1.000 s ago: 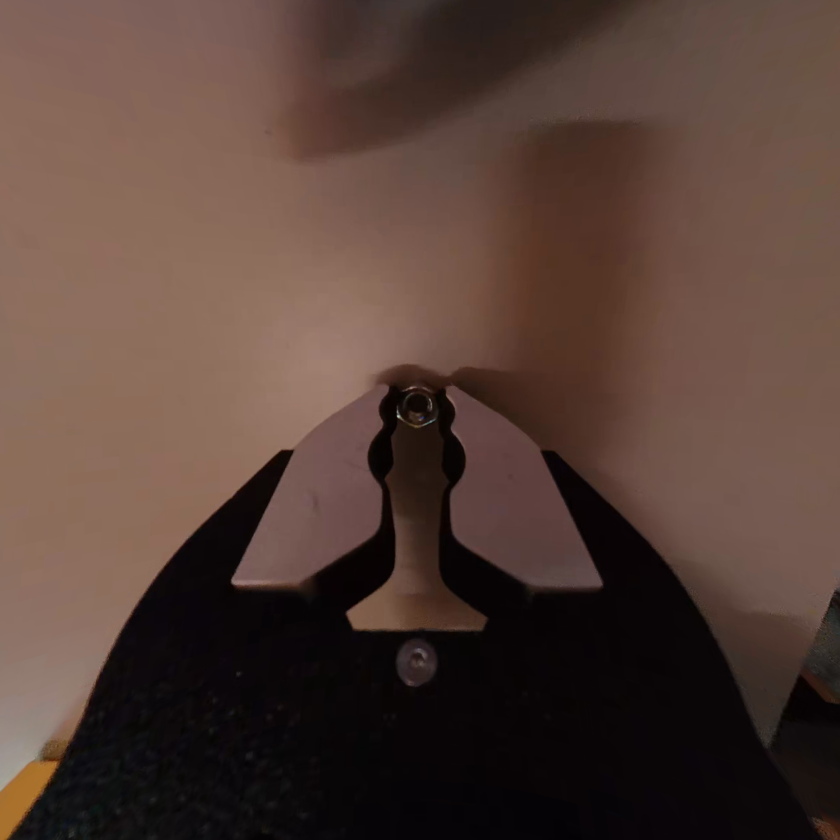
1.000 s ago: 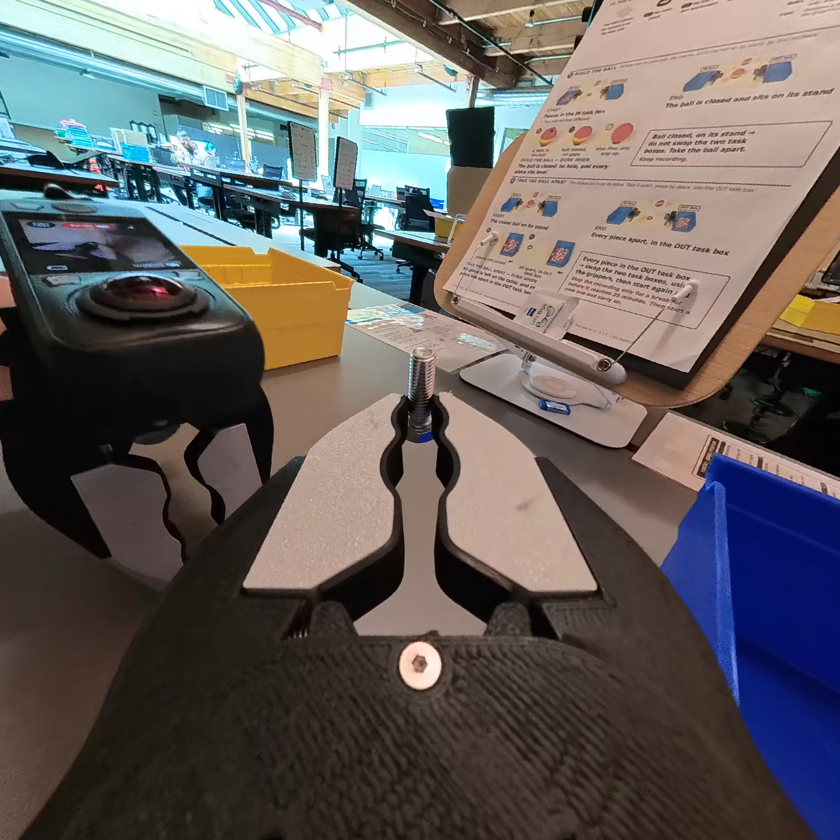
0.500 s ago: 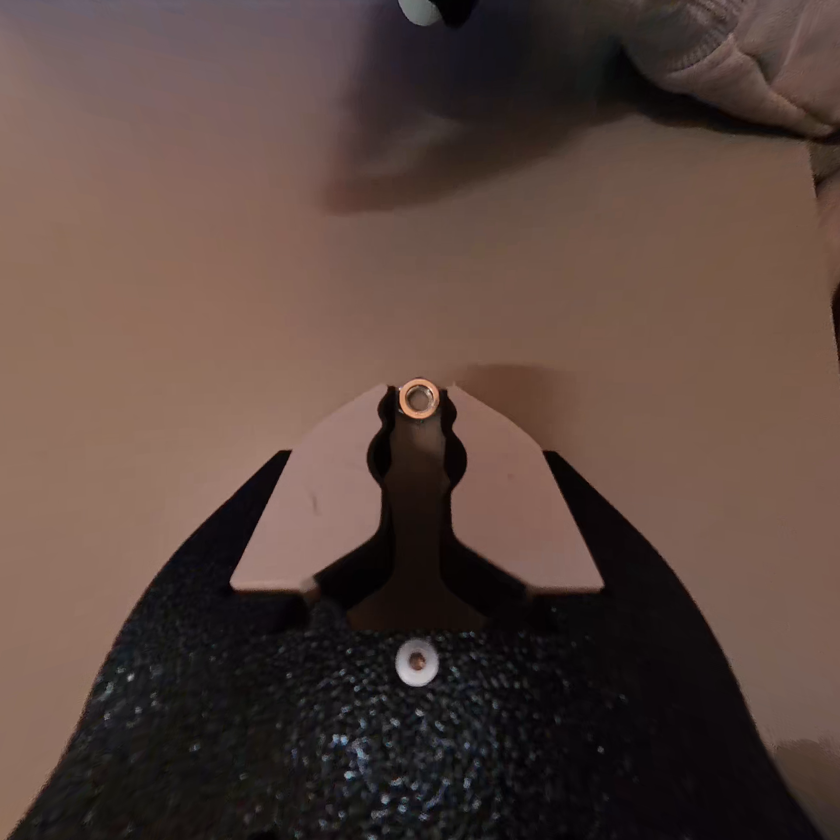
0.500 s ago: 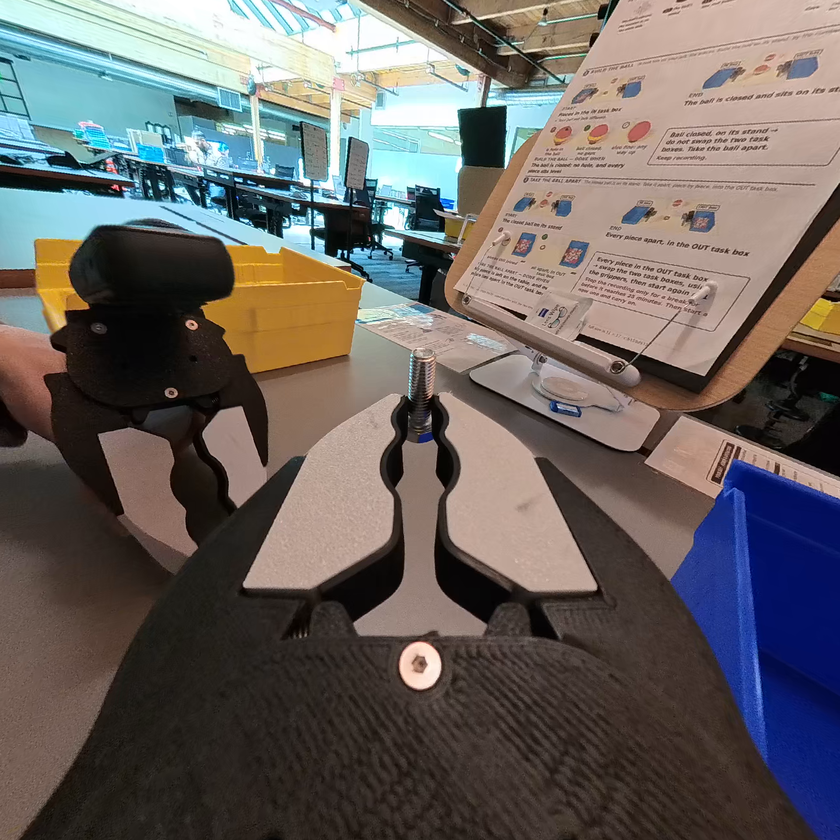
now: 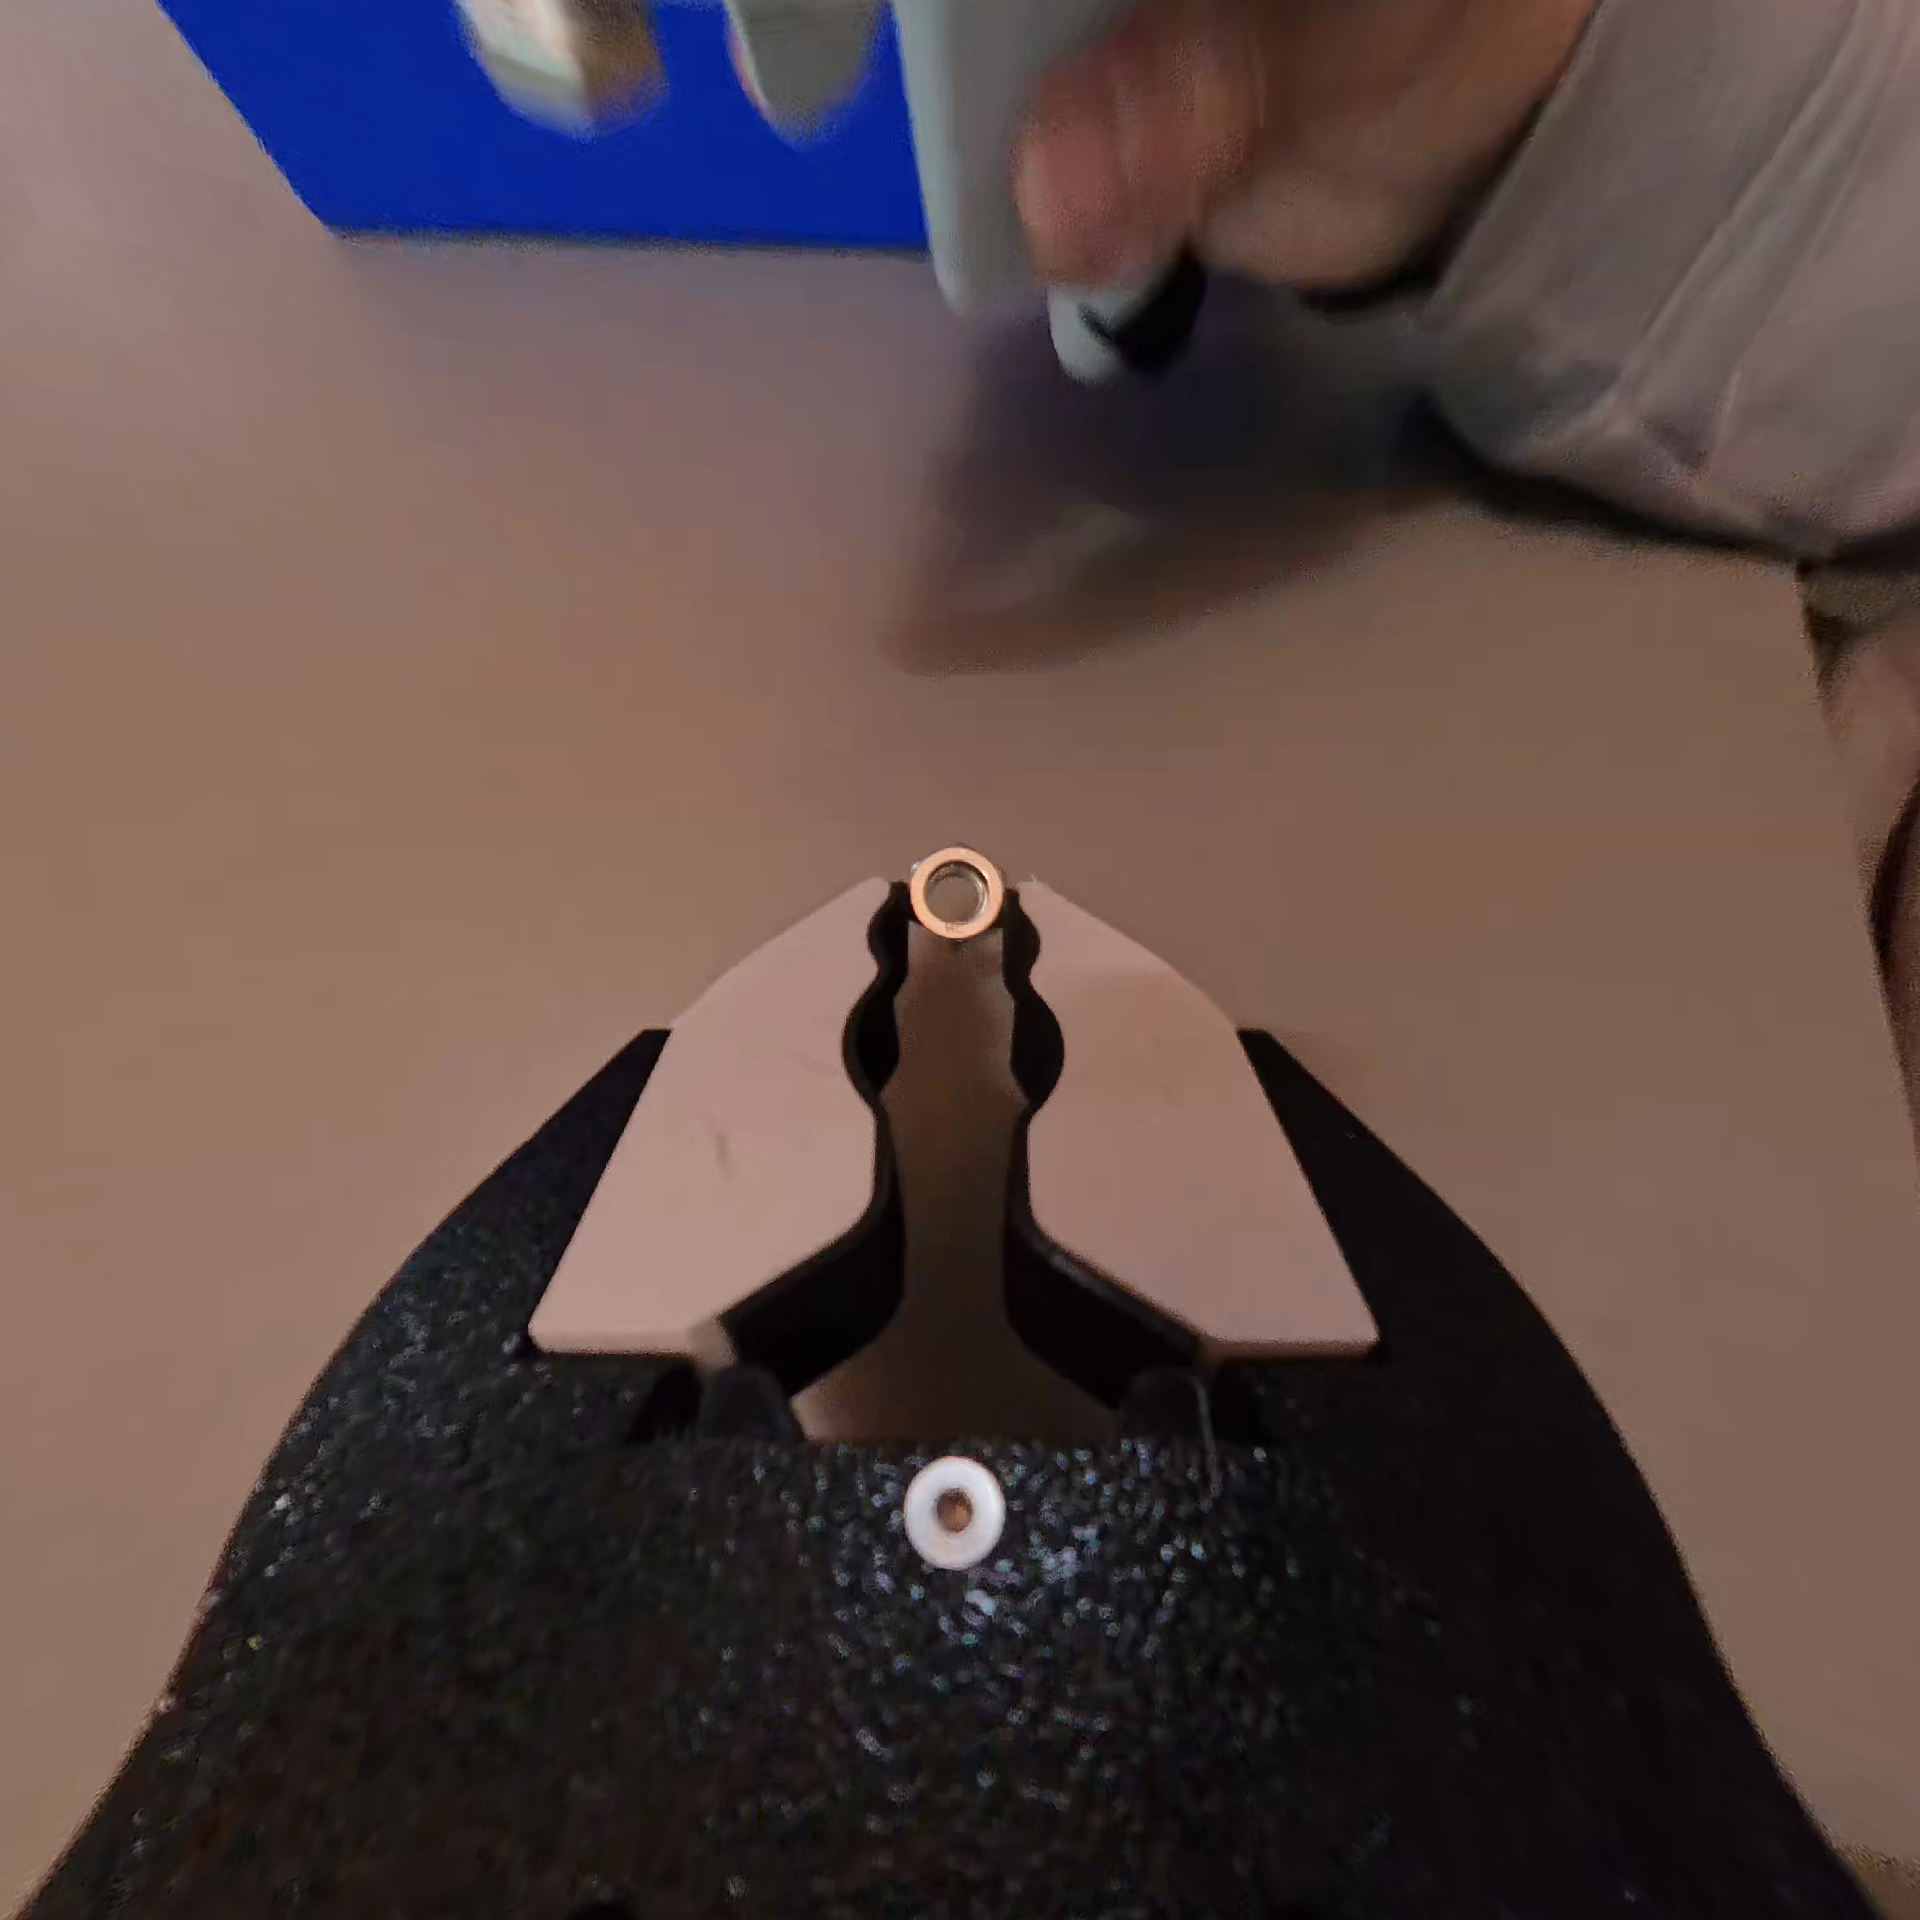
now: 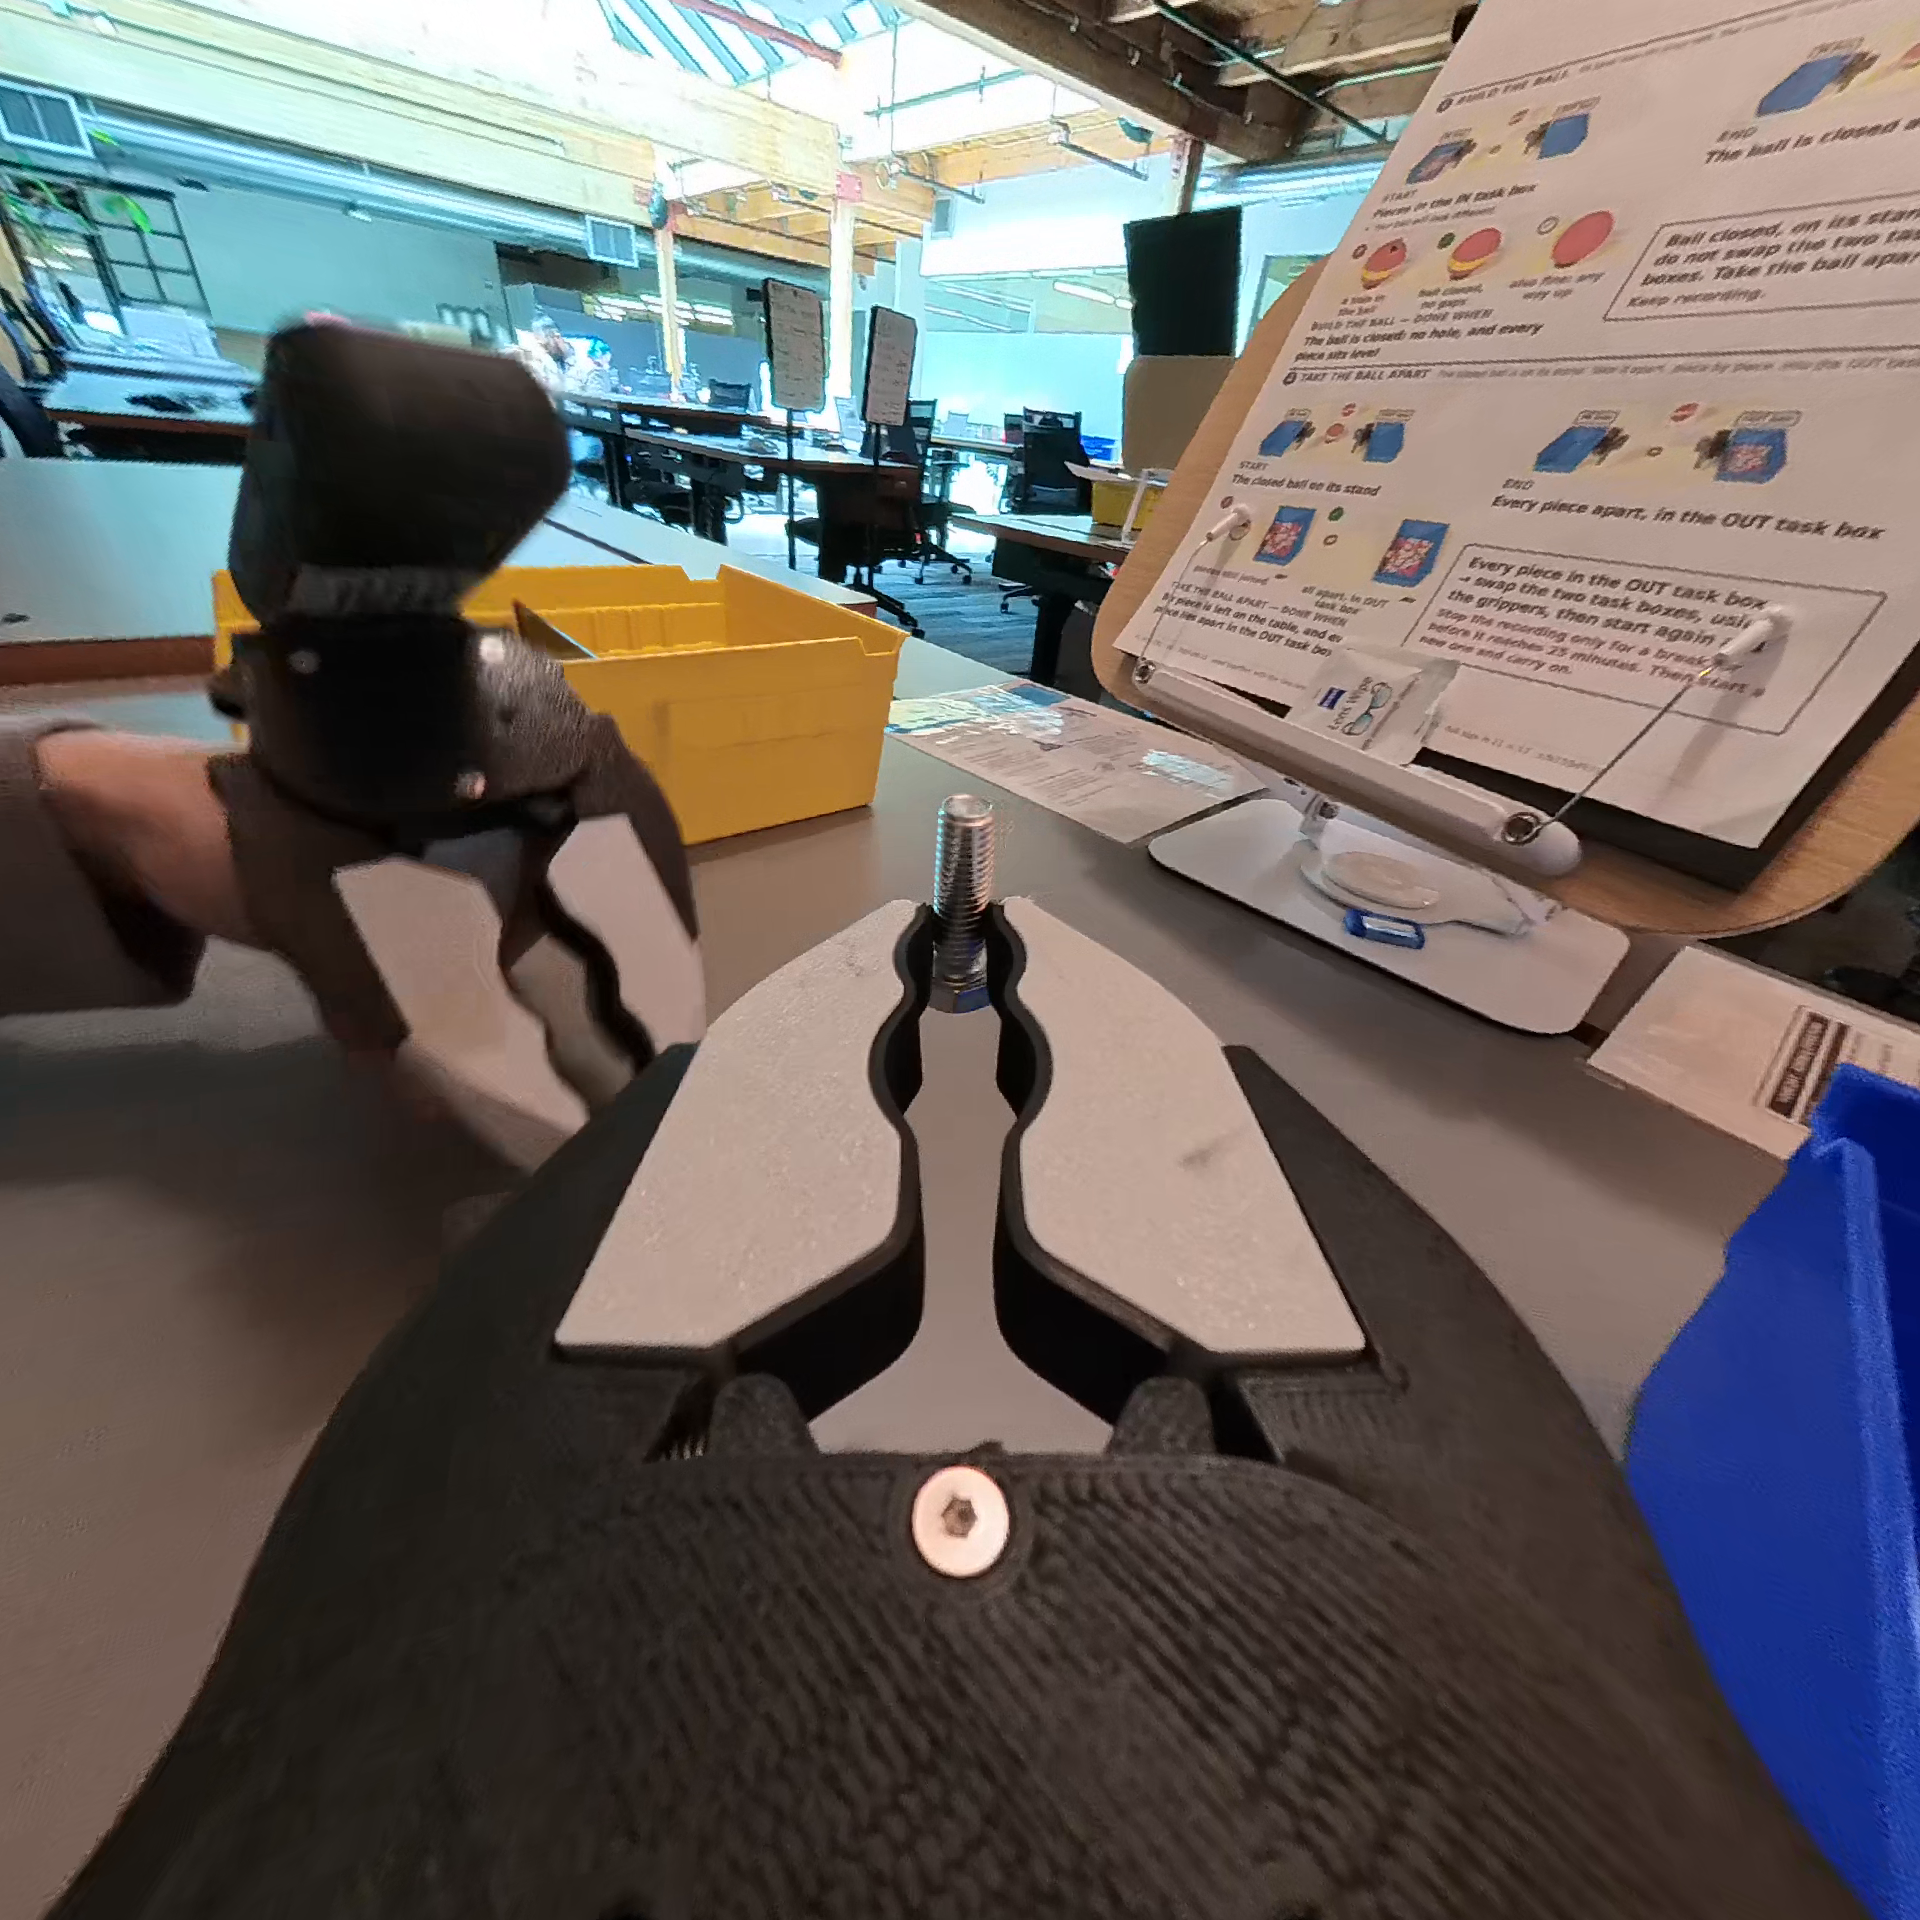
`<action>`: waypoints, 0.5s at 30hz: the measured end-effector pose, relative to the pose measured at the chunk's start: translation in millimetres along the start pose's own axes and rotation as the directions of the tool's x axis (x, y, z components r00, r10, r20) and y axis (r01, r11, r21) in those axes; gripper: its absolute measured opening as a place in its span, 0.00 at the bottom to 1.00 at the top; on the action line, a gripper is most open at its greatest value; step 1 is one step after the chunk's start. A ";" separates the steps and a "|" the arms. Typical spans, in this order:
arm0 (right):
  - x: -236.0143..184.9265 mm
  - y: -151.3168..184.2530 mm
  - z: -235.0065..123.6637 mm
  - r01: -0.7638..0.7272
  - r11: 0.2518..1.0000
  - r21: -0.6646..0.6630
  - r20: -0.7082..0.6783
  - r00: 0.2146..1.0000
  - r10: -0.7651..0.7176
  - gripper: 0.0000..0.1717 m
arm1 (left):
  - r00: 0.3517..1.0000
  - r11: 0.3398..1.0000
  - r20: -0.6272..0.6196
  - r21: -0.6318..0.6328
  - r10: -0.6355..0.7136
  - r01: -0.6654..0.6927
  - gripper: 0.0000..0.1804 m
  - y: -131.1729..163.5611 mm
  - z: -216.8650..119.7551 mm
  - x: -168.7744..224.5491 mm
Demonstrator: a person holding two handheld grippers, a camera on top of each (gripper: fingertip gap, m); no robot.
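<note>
- Left wrist view: the left gripper (image 5: 958,906) looks down at the bench (image 5: 416,675). A blue bin (image 5: 582,177) and the person's other hand (image 5: 1195,156), both smeared by motion, now fill the top edge. A second ago only bare bench showed there, so this gripper has swung round toward the right side.
- Its fingers (image 5: 748,1122) are unchanged. They pinch a small metal nut (image 5: 957,906) at the very tips, bore facing the camera, clear of the bench.
- Right wrist view: the right gripper (image 6: 961,925) has hardly moved. Its fingers (image 6: 1143,1143) clamp a silver bolt (image 6: 963,883) near the head, with the threaded shank standing upright above the tips.
- In that view the left gripper is blurred and just to the left of the bolt. It has turned from camera-up to fingers slanting down at the bench. The nut cannot be made out there.
- Nut and bolt are near each other but apart.
- Yellow bin (image 6: 769,727), behind the left gripper: ribbed walls and one thin dark strip show inside, nothing else that can be made out.
- Blue bin at the right edge: its inside is hidden in both views.
- A tilted document stand (image 6: 1558,416) holding a printed sheet rises behind the bolt.
</note>
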State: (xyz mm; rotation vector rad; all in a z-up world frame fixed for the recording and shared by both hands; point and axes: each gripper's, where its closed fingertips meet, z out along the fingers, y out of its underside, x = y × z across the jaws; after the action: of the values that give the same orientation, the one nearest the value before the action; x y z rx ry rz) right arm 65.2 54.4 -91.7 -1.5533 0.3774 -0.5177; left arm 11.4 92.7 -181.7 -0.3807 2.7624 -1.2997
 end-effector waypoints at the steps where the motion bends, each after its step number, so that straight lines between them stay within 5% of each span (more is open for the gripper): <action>1: -0.9 -0.2 0.4 -0.016 1.000 0.001 0.005 1.000 0.016 0.05 | 0.999 1.000 0.033 0.010 0.006 -0.007 0.09 -12.5 -10.0 -7.3; 9: -4.2 4.6 4.3 -0.112 0.994 -0.017 0.031 0.993 0.112 0.05 | 0.992 0.992 0.097 0.084 0.085 -0.093 0.09 -114.6 -62.5 -29.7; 15: -4.2 17.0 7.0 -0.050 0.994 -0.101 0.006 0.999 0.051 0.05 | 0.994 0.993 0.017 0.055 0.107 -0.108 0.09 -112.2 -33.3 -36.0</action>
State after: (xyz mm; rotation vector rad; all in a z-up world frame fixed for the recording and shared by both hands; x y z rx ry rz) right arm 66.7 61.7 -109.1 -1.6384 0.4407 -0.4588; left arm 62.6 57.9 -76.1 -0.2334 2.6871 -1.3396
